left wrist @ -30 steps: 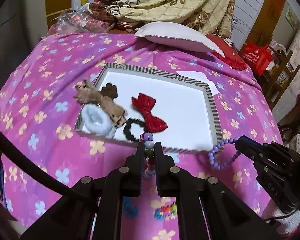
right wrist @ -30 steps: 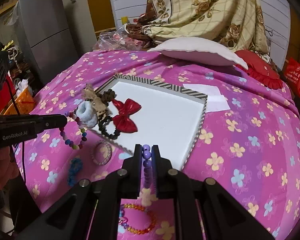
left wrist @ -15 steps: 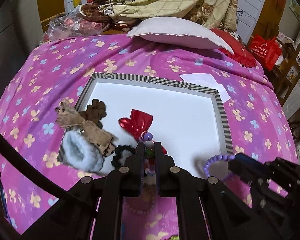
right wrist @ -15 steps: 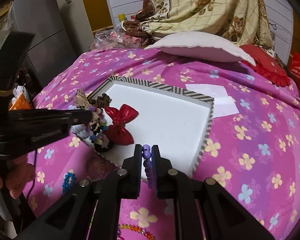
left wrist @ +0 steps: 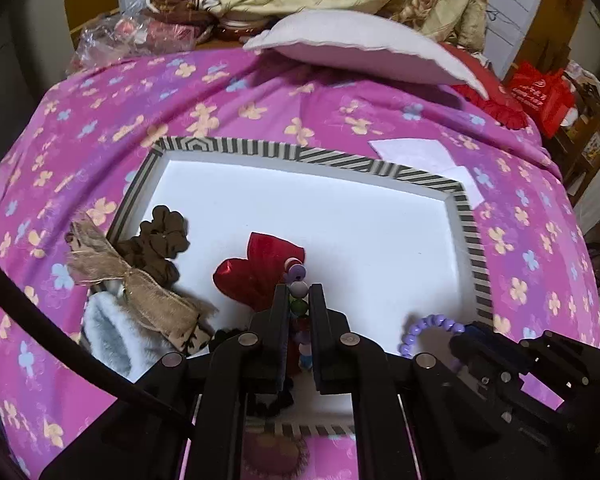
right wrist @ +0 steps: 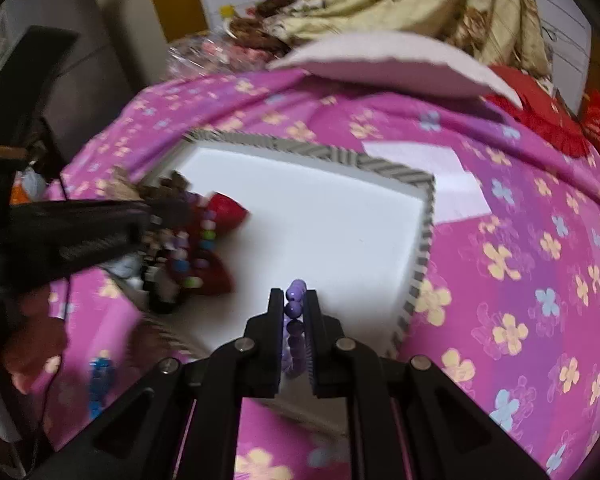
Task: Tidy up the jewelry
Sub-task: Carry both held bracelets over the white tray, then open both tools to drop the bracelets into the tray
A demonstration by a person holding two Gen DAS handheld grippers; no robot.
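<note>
Two bracelets held over the tray

A multicoloured bracelet [left wrist: 298, 280] is clamped in the left tool [left wrist: 299, 294] above the red bow [left wrist: 256, 276]; a purple bracelet [right wrist: 294, 300] is gripped by the right tool [right wrist: 293, 300] over the striped tray [left wrist: 466, 220].

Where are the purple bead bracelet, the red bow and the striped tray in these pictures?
purple bead bracelet [left wrist: 430, 325]: left wrist view, on the arc of beads.
red bow [left wrist: 260, 268]: left wrist view, on its shiny upper loop.
striped tray [left wrist: 340, 160]: left wrist view, on the far rim.
</note>
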